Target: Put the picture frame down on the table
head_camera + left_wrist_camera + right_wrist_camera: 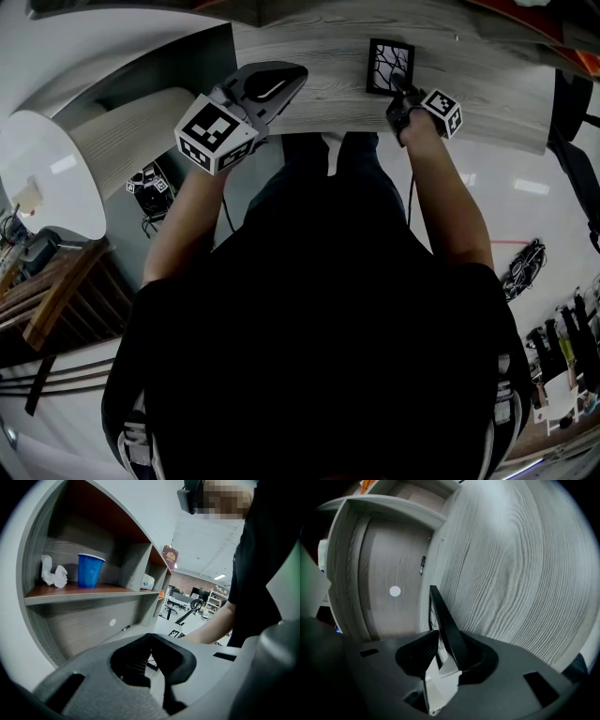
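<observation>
the right claw (445, 654) was clenched on the picture frame (442, 613), which stuck out edge-on just ahead of it, over the grey counter (520, 573). the left claw (150, 639) was pinched together, empty. to me, the setting down and letting go weren't done yet.

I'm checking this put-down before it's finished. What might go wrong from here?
The right gripper pinches the picture frame only by its thin edge, so it may pivot or slip.
It looks tilted over the table; released so, it may topple.
The left gripper is shut and held apart from it, so nothing else could steady the frame.
</observation>
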